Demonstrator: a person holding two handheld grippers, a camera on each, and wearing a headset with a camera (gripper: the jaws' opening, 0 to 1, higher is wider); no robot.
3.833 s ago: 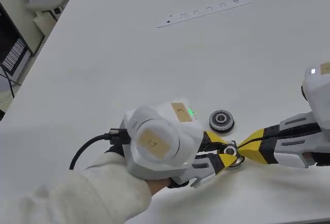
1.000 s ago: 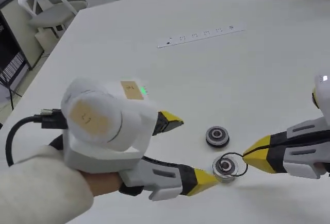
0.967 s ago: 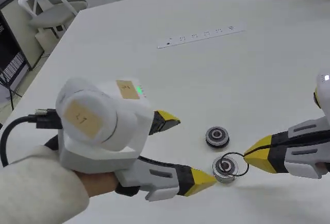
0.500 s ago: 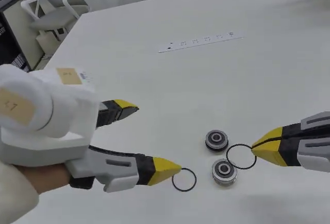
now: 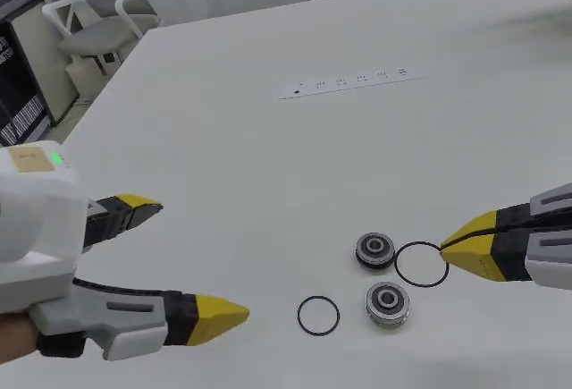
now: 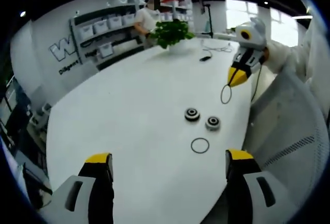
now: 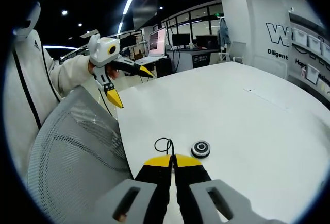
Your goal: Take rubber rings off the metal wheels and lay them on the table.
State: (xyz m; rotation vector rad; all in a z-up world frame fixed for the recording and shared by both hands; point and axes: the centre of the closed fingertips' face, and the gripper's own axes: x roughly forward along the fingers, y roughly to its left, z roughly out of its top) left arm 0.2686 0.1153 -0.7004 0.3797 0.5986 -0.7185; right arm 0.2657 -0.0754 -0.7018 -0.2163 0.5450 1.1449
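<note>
- Gaping wide and empty, left gripper sits well left of the near wheel.
- Loose ring lies on the table just left of that wheel.
- Right gripper, pinched on a second ring, hovers right of that wheel; dropped here, this ring could land across a wheel.
- Far wheel stands just behind the near wheel.
</note>
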